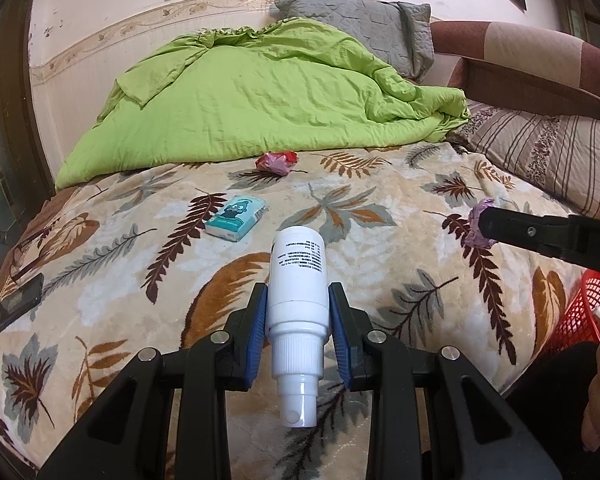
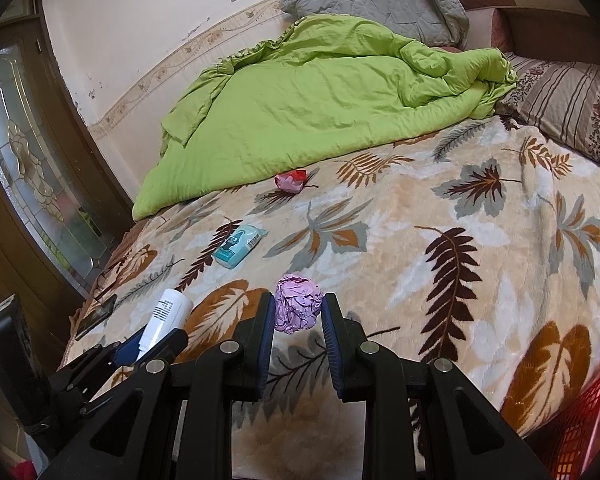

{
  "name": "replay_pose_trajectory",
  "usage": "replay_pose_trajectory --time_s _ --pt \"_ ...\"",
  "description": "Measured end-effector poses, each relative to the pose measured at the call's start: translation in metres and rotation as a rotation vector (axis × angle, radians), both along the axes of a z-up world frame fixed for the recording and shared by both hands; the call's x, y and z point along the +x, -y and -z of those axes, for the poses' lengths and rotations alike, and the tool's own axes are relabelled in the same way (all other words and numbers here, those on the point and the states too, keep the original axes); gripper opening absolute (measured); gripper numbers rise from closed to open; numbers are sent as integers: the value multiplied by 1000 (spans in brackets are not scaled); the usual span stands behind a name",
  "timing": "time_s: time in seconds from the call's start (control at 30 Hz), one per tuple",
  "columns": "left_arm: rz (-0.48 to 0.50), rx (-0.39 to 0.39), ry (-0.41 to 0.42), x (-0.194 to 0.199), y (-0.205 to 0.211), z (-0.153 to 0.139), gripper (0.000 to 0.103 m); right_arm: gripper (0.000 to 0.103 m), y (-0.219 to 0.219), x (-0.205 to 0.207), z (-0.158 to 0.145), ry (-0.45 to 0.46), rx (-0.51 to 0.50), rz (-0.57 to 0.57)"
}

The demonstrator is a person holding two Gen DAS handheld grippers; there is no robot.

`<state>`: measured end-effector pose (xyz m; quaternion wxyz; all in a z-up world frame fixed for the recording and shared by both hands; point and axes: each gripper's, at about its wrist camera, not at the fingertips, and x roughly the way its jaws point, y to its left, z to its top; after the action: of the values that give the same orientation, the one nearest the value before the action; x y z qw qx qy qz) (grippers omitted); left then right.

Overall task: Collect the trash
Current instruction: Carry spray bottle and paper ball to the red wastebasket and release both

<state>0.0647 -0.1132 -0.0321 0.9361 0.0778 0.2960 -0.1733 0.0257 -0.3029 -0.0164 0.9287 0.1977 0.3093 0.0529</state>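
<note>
Left claw [image 1: 298, 312] clamped on white spray bottle [image 1: 298, 280], frame center. Right claw [image 2: 298, 316] pinching purple paper wad [image 2: 299, 308] between pads, lower center, above bed [image 2: 440, 248].

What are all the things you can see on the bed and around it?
White plastic spray bottle: 1, white, held in the left gripper.
Crumpled purple paper ball: 1, purple, held in the right gripper.
Crumpled red and pink wrapper: 1, on the blanket by the green quilt's edge.
Teal tissue packet: 1, teal, on the blanket.
Black phone: 1, at the blanket's left edge.
Green quilt: 1, heaped at the back.
Grey pillow: 1, behind the quilt.
Striped pillow: 1, right side.
Leaf-patterned blanket: 1, covers the bed.
Red plastic basket: 1, beside the bed, right.
Left gripper: 1, black.
Right gripper: 1, black.
</note>
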Motion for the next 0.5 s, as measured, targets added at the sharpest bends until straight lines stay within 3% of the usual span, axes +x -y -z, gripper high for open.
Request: replay_pose_trajectory --time_s 0.3,0.5 --pt "69 -21 -15 -10 15 -6 29 26 32 -38 -8 24 57 29" --pt "175 -19 -4 -27 51 -20 29 26 105 -92 -10 20 84 174"
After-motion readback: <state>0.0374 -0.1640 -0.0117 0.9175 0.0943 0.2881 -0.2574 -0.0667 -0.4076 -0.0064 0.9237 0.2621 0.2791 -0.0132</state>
